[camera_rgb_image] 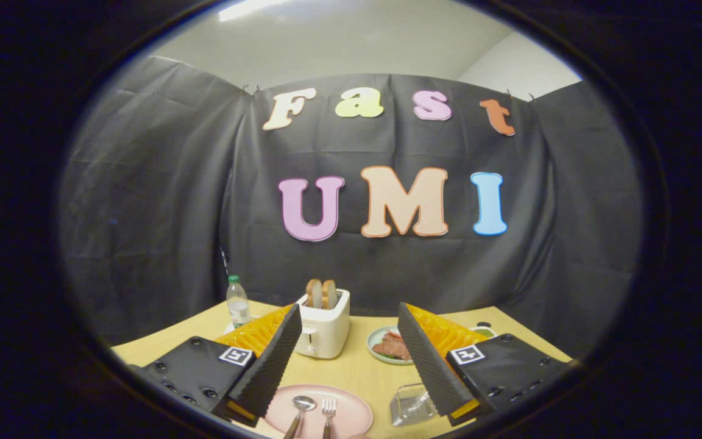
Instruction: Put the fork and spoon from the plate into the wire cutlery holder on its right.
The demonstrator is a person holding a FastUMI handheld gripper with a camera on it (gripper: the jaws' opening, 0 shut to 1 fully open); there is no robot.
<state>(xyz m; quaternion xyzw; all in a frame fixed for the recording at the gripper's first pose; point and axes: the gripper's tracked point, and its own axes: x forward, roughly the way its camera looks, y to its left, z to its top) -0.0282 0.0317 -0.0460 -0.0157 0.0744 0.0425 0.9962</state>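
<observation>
The table (351, 372) runs under the fingers, which cover much of it. The gripper (348, 338) hangs above it with its fingers spread wide and nothing held. Between and below them lies the pink plate (351, 417), its near edge cut off, carrying the spoon (300, 410) and fork (328, 413), whose handles run out of sight. Just right of the plate, the wire cutlery holder (411, 403) is partly hidden by the right finger. Beyond stand a toaster (325, 329) with bread, a half-covered dish of food (387, 346) and a bottle (238, 302).

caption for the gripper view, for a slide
Open gripper above pink plate holding spoon and fork; wire cutlery holder beside.
</observation>
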